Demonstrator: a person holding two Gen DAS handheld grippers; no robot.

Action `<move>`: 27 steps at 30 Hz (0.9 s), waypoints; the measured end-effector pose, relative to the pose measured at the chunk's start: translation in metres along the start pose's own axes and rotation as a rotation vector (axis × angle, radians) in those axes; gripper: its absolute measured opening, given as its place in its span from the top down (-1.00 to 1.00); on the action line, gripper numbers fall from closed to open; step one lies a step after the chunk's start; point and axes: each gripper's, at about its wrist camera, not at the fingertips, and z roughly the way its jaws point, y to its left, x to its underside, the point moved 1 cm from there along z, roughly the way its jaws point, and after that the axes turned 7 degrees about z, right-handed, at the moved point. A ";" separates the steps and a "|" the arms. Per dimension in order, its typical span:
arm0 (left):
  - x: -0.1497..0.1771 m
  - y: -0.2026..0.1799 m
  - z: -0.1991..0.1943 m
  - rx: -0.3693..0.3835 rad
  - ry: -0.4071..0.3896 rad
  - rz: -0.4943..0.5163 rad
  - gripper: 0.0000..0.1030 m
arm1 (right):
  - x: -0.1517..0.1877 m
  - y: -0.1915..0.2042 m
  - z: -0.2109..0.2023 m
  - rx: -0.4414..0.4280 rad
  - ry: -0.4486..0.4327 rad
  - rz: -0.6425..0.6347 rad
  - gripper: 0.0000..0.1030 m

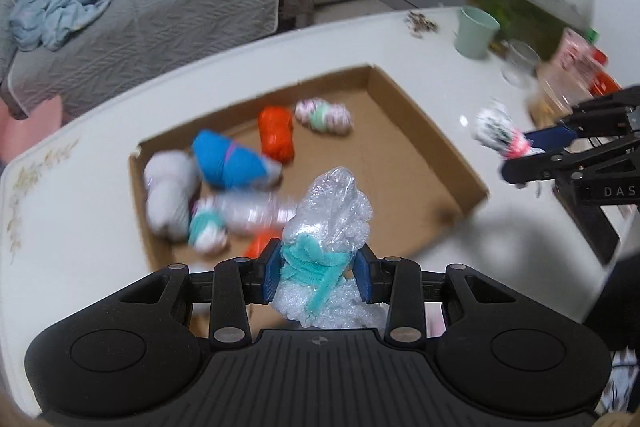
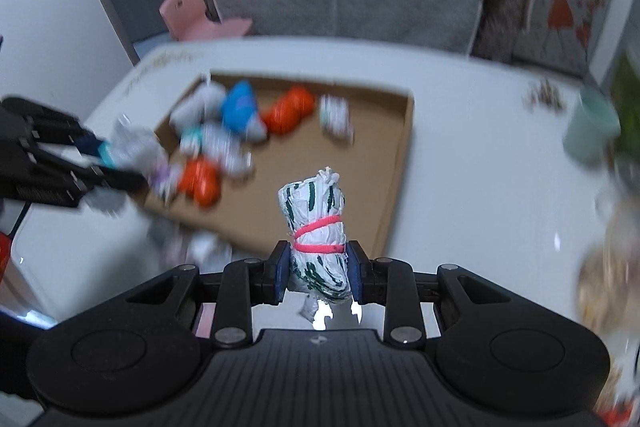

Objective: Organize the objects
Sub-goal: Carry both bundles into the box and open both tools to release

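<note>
My left gripper point(image 1: 318, 277) is shut on a clear bubble-wrap bundle point(image 1: 328, 215) tied with a teal pipe cleaner, held over the near edge of a flat cardboard tray point(image 1: 404, 131). My right gripper point(image 2: 319, 273) is shut on a white-and-green bag bundle point(image 2: 316, 215) tied with a pink band, held above the tray's near right corner point(image 2: 396, 163). The tray holds several tied bundles: blue point(image 1: 230, 159), orange point(image 1: 275, 133), white point(image 1: 168, 193), pastel point(image 1: 324, 115). The right gripper point(image 1: 516, 163) also shows in the left wrist view, and the left gripper point(image 2: 108, 163) in the right wrist view.
The tray lies on a white table point(image 1: 80, 227). A mint cup point(image 1: 476, 33), a glass point(image 1: 520, 65) and snack packs point(image 1: 572, 75) stand at the table's far right by a fish tank. A grey sofa point(image 1: 160, 19) with laundry is behind. Loose bundles point(image 2: 200, 247) lie beside the tray.
</note>
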 end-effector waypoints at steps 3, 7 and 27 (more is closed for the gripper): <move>-0.026 -0.003 0.031 0.010 0.008 -0.009 0.15 | -0.031 0.003 0.019 -0.036 -0.025 -0.064 0.48; -0.044 -0.008 0.072 0.005 0.042 0.019 0.15 | -0.052 0.001 0.055 -0.072 0.003 -0.116 0.48; -0.078 0.011 0.161 -0.015 0.062 0.075 0.12 | -0.071 -0.029 0.148 -0.035 0.108 -0.188 0.47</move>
